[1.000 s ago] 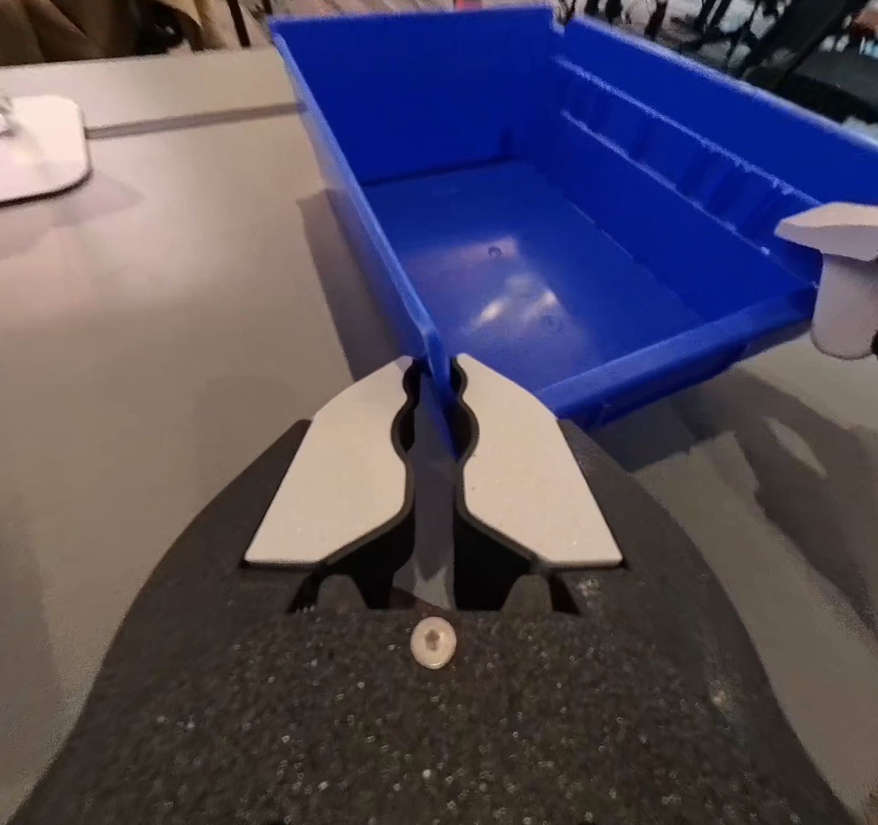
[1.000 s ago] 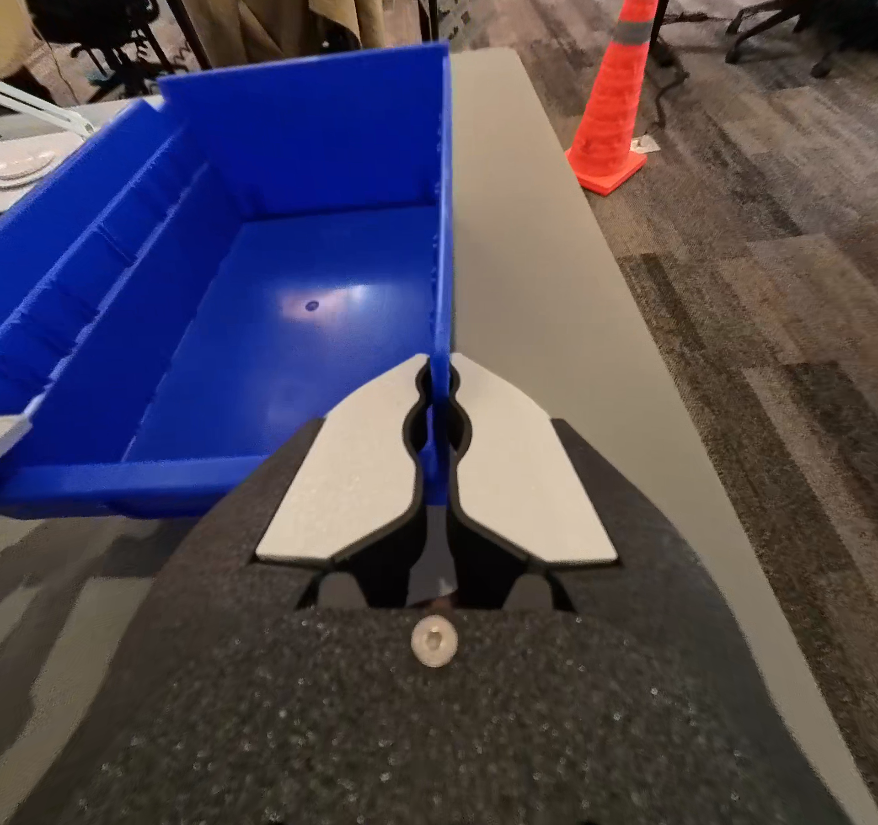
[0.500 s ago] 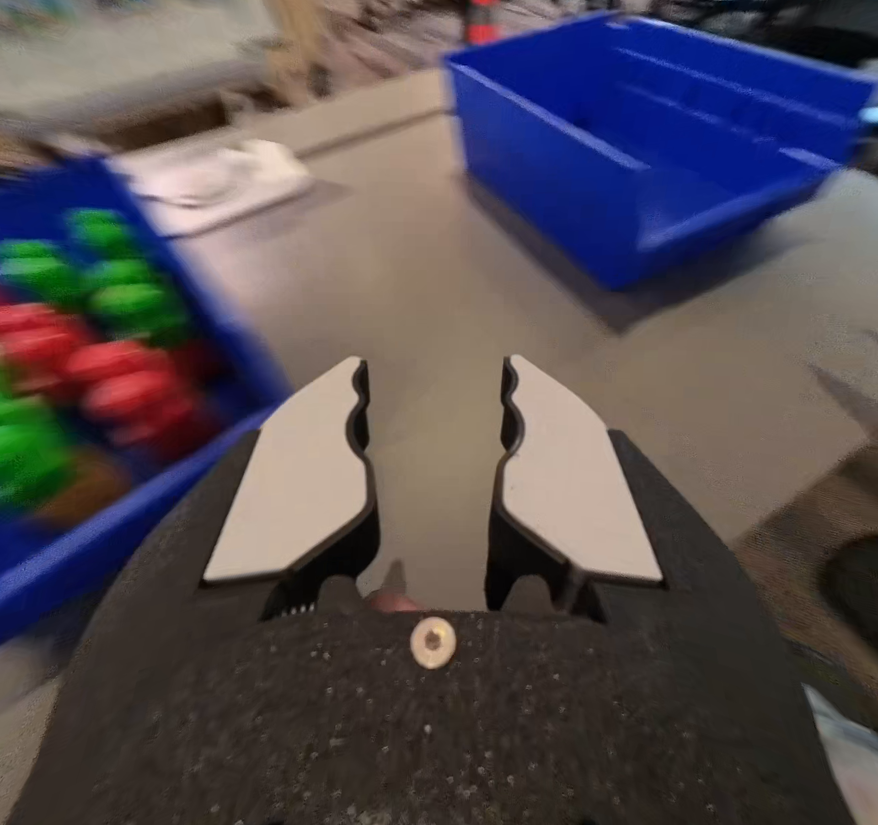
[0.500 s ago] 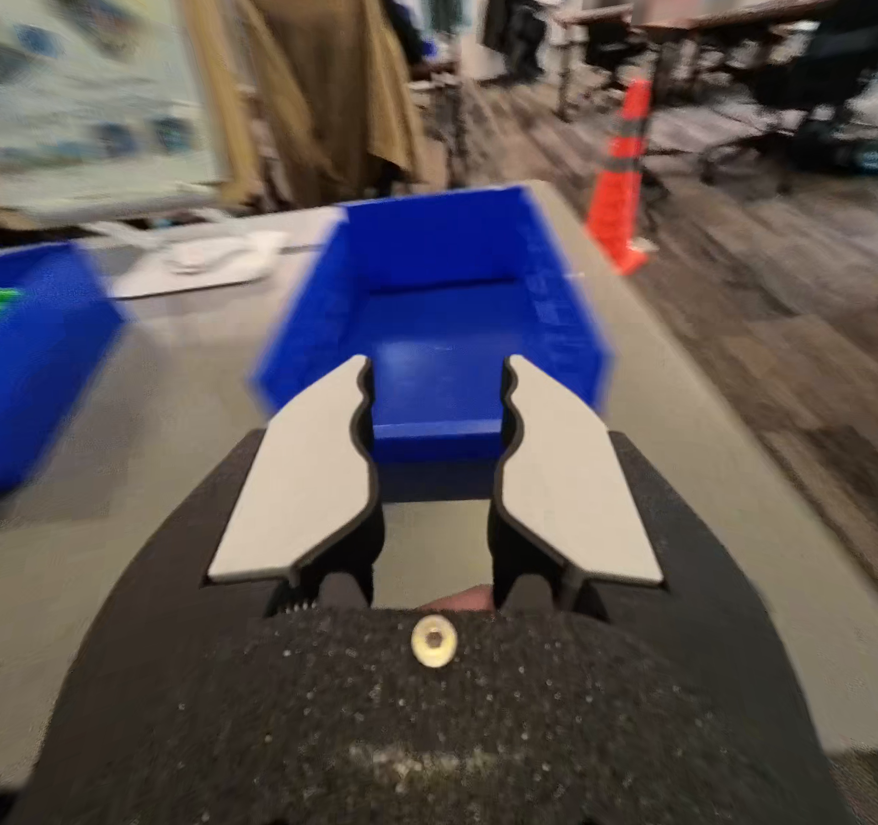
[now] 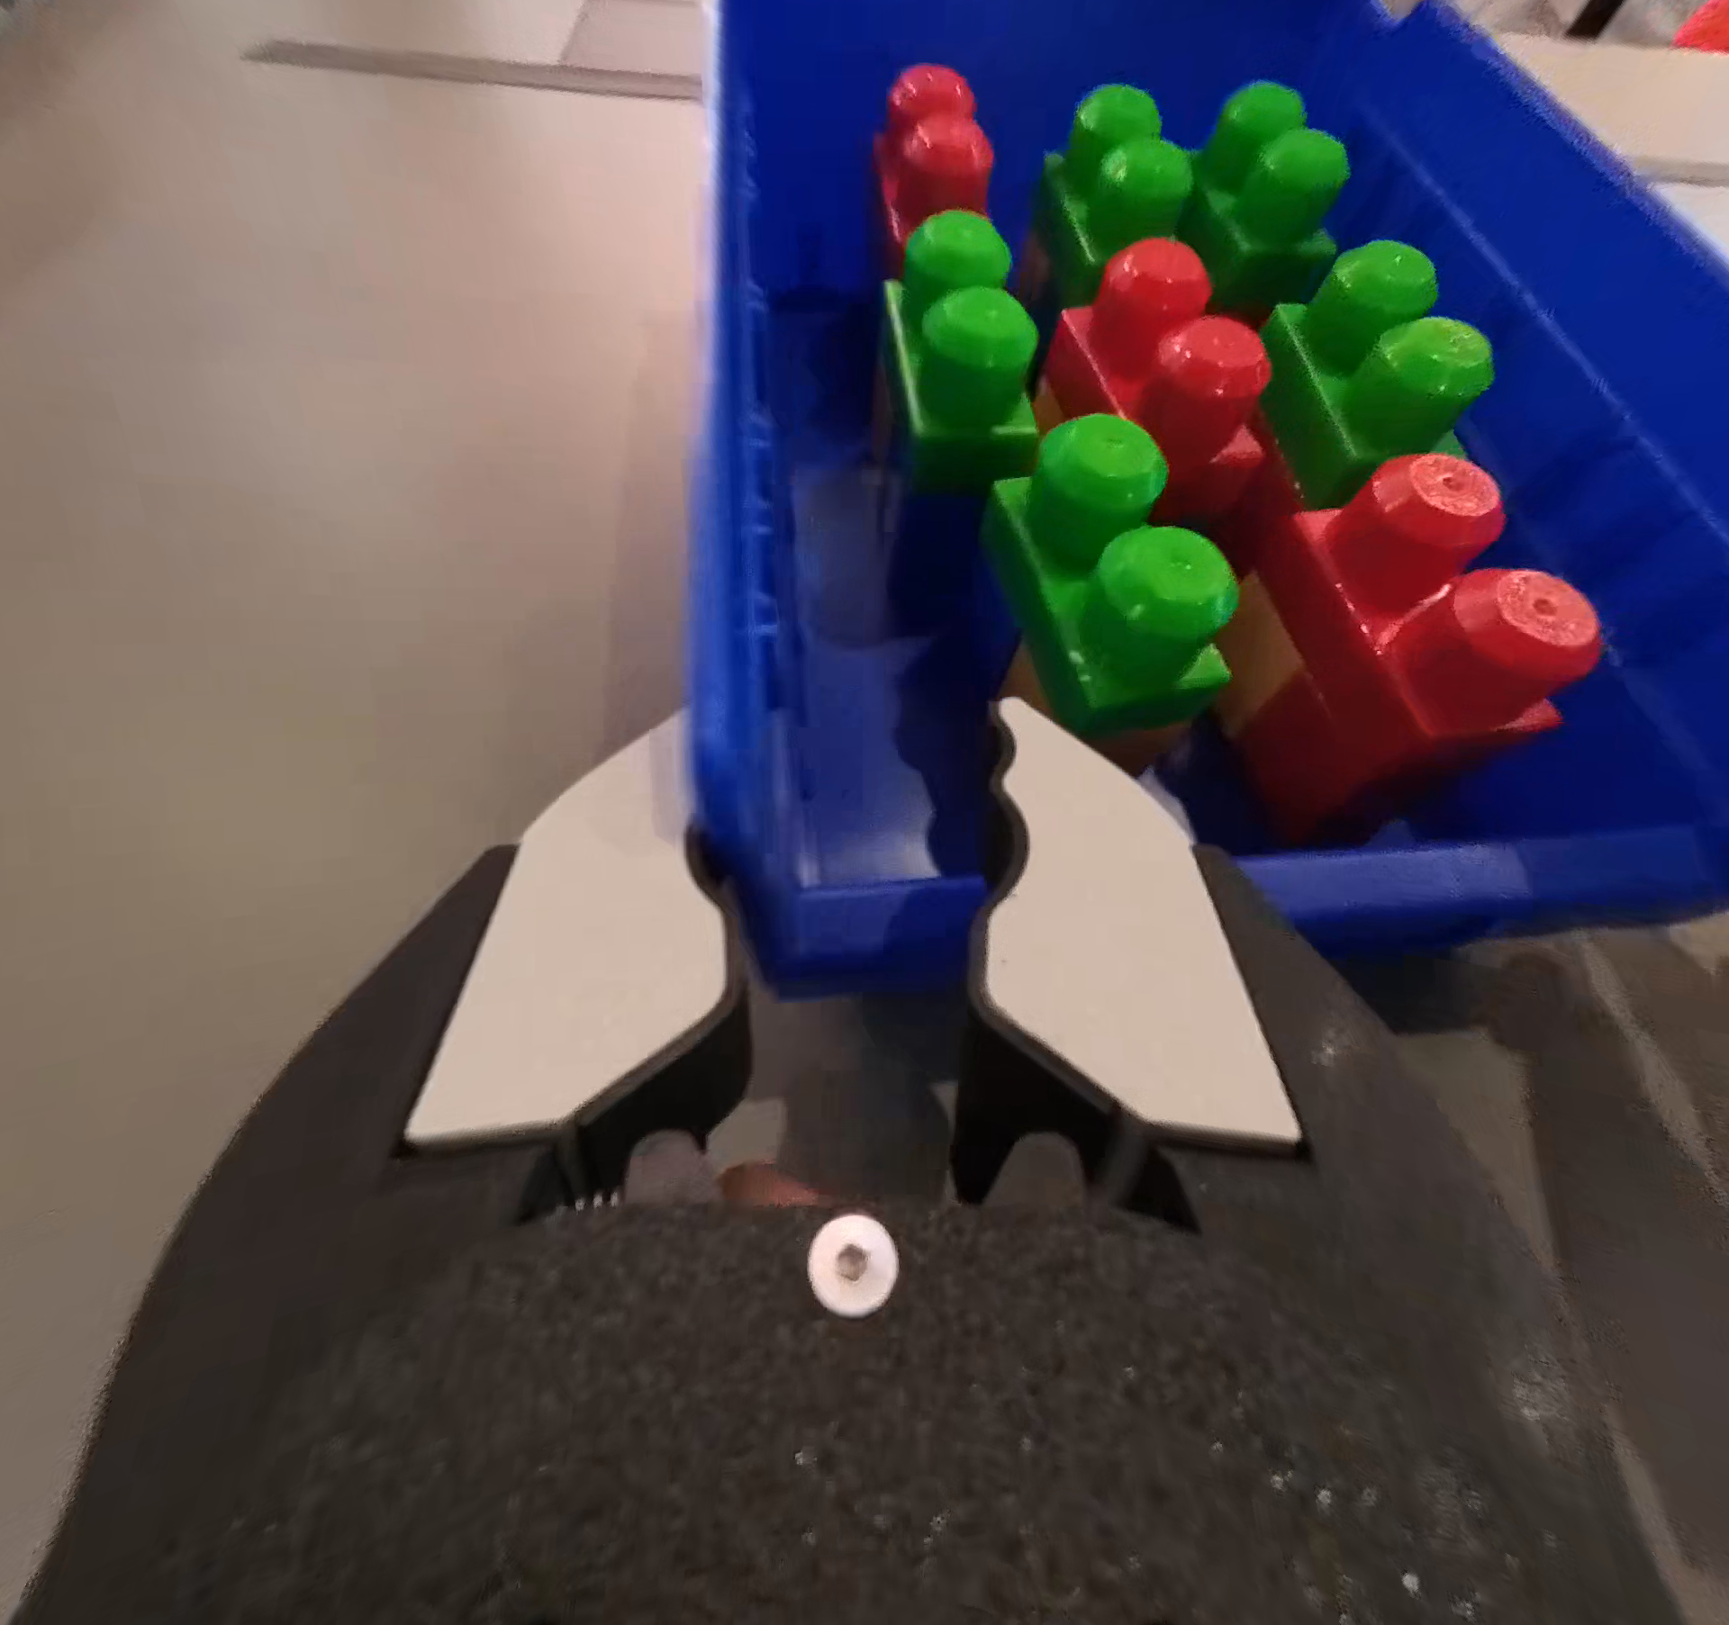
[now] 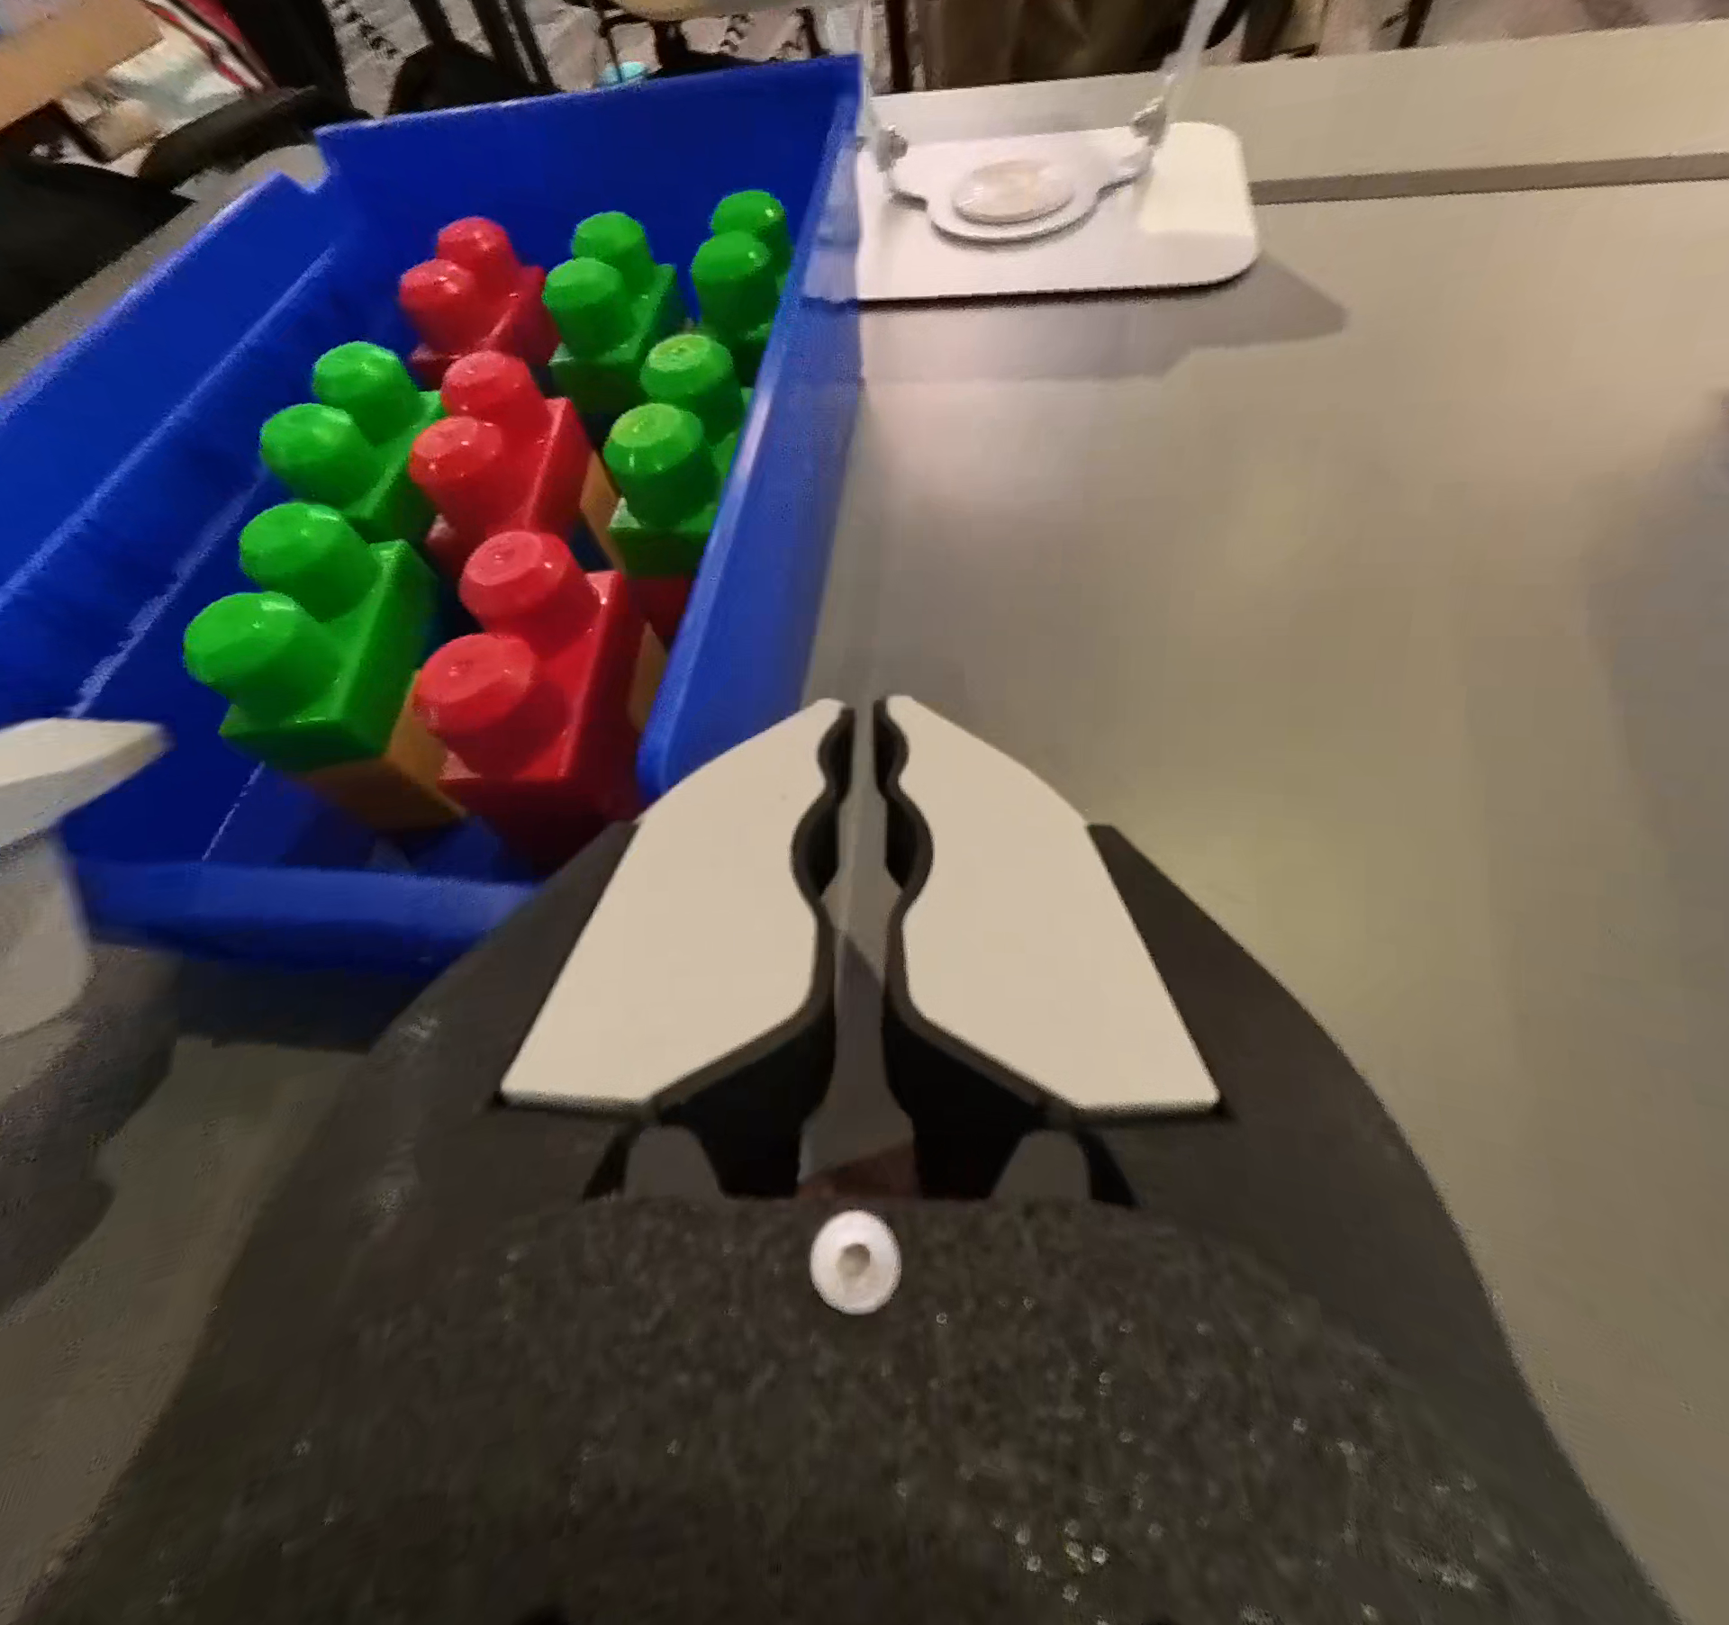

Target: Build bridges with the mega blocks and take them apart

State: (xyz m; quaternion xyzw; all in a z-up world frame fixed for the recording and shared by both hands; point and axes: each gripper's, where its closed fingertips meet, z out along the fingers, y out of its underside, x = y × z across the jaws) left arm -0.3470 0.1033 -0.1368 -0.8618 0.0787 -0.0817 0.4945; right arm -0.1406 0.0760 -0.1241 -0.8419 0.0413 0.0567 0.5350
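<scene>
Nine blocks or so stand in the blue bin [image 5: 1076, 18], green blocks [image 5: 1109, 584] and red blocks [image 5: 1422, 607] mixed, all upright with their round studs up and some tan pieces under them. No bridge is visible on the table [image 5: 327, 411], so I judge the building part has not begun and everything is left to do.

In the left wrist view, the left gripper [image 5: 842, 780] has its fingers apart, one on each side of the bin's left wall near the front corner, and it does not squeeze yet. In its own view, the right gripper [image 6: 863, 720] is almost together with only a thin slit, holds nothing, and hovers over the table just beside the bin's right wall.

The bin is glossy hard plastic with ribbed walls. The blocks are shiny and smooth. The finger pads [image 6: 692, 916] are flat, matte grey with wavy inner edges, on a rough black body. A white stand [image 6: 1057, 224] sits behind the bin.
</scene>
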